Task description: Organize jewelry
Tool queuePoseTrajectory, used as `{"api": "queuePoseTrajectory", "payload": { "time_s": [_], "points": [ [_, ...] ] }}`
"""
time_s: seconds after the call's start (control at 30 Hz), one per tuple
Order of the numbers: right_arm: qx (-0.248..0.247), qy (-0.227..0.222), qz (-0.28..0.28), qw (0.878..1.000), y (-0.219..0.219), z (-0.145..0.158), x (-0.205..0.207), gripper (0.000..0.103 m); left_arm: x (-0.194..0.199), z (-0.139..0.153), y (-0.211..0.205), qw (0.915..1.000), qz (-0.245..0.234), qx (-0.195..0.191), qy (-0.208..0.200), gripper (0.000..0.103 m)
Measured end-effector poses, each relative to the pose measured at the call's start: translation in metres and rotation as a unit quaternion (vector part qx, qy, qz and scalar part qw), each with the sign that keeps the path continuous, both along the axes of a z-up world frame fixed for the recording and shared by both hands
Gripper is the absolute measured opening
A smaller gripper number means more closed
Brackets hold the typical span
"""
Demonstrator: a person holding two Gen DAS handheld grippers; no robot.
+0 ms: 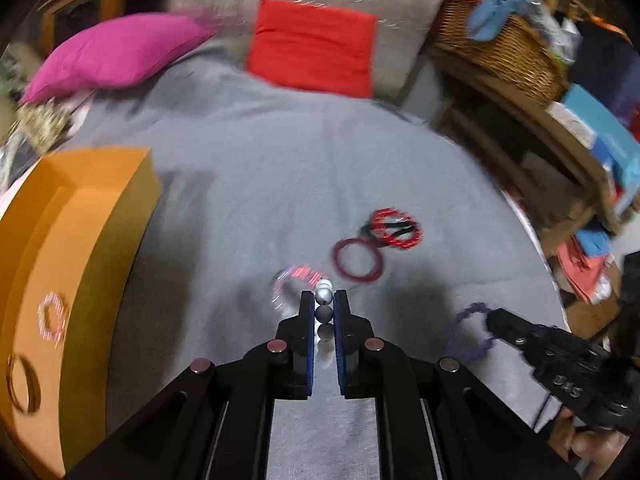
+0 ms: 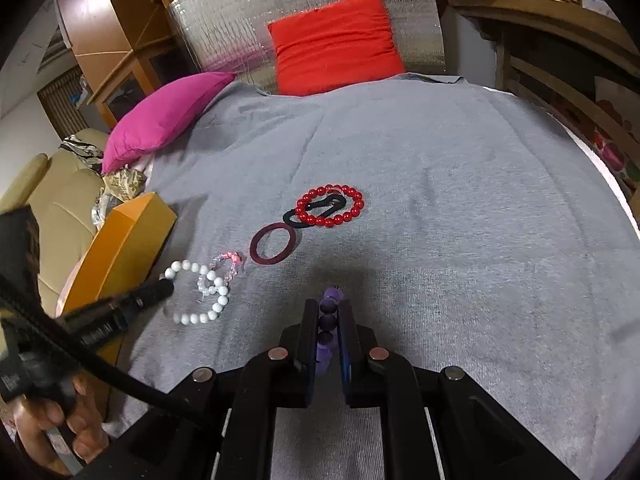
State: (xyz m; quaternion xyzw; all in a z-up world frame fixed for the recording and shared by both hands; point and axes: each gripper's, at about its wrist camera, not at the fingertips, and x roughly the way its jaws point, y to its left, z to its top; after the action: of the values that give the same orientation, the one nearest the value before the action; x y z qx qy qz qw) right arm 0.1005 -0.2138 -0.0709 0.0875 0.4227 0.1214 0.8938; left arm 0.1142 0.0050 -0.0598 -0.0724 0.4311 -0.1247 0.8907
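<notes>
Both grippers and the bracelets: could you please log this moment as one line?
left gripper: shut on white bead bracelet | right gripper: shut on purple bead bracelet | orange box: holds two bracelets

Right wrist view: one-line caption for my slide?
Right claw shut on purple bead bracelet; left claw holds white bead bracelet above grey sheet.

I count four beaded bracelets: white, clear, red, purple; two cushions: magenta, red.
</notes>
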Motion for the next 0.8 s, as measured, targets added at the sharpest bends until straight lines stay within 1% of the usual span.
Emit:
{"api": "queuePoseTrajectory", "payload": {
  "time_s": [0.03,0.07,0.1,0.17,0.23,0.27,0.33,0.43,0.5,0.57,0.63,0.8],
  "points": [
    [0.001,0.002,0.000,1.000,0.000,-0.001,0.000,0.010,0.003,-0.010,-0.002,0.9996,-0.008,0.021,0.018,0.010],
    [0.003,0.003,0.001,1.000,0.001,-0.002,0.000,0.010,0.002,-0.019,-0.002,0.9988,0.003,0.040,0.029,0.009],
    [0.005,0.004,0.000,1.000,0.001,-0.003,0.000,0.010,0.000,-0.030,0.002,0.9977,0.014,0.052,0.042,0.009],
    [0.008,0.001,0.001,1.000,0.000,-0.003,-0.001,0.010,-0.008,-0.032,0.008,0.9987,0.011,0.031,0.039,0.009],
    [0.012,0.001,0.000,1.000,-0.001,-0.004,0.000,0.010,-0.013,-0.015,0.005,0.9994,0.001,0.033,0.013,0.009],
    [0.012,0.001,0.001,1.000,0.000,-0.004,0.000,0.010,-0.012,-0.006,0.004,0.9996,-0.005,0.029,0.004,0.009],
    [0.014,0.001,0.001,1.000,0.000,-0.004,0.002,0.010,-0.006,0.021,0.001,0.9995,-0.017,0.017,-0.021,0.009],
    [0.020,-0.004,0.000,1.000,-0.001,-0.001,0.001,0.010,0.000,0.047,-0.003,0.9982,-0.031,0.011,-0.049,0.009],
    [0.022,-0.006,-0.001,1.000,-0.002,0.001,-0.001,0.010,0.002,0.053,-0.007,0.9978,-0.036,0.013,-0.054,0.009],
    [0.025,-0.010,-0.002,1.000,-0.005,0.004,-0.001,0.010,0.003,0.054,-0.008,0.9978,-0.038,0.013,-0.052,0.009],
    [0.026,-0.012,-0.003,1.000,-0.007,0.005,-0.002,0.010,0.004,0.053,-0.005,0.9983,-0.038,-0.002,-0.044,0.009],
    [0.031,-0.015,-0.006,0.999,-0.011,0.007,-0.003,0.010,0.000,0.073,-0.013,0.9964,-0.049,-0.012,-0.068,0.009]
  ]
}}
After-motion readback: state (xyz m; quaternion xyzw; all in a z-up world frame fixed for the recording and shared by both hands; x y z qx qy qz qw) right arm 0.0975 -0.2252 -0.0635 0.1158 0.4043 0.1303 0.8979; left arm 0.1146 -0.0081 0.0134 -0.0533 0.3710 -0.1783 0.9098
